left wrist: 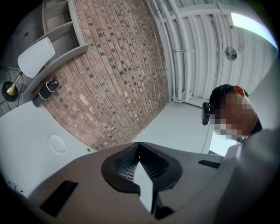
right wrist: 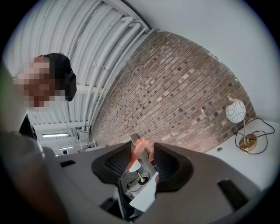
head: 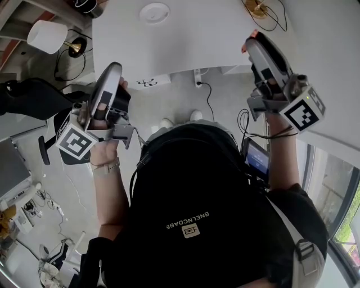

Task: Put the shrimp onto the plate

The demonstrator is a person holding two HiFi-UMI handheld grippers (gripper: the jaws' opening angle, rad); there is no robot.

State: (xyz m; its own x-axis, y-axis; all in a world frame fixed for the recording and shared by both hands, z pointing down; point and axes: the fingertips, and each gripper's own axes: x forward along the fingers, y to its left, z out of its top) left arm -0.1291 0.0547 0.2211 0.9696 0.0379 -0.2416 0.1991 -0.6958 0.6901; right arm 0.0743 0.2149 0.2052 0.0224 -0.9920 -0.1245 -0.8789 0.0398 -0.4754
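Observation:
Both grippers are raised in front of the person's chest and tilt up toward a brick wall. My right gripper [right wrist: 141,154] is shut on the orange shrimp [right wrist: 139,148], which curls out between the jaw tips. In the head view the shrimp [head: 246,46] shows as an orange bit at the tip of the right gripper [head: 254,45]. My left gripper [left wrist: 139,149] is shut with nothing in it; in the head view the left gripper [head: 111,72] sits at the left. The white plate [head: 154,12] lies on the white table [head: 214,39], far from both grippers, and the plate [left wrist: 57,143] also shows small in the left gripper view.
A lamp with a white shade [head: 47,36] stands at the left, and a brass lamp base with a cable [head: 259,8] sits on the table's far right. The round white lamp [right wrist: 236,111] shows beside the brick wall [right wrist: 183,96]. Cables run over the floor [head: 209,101].

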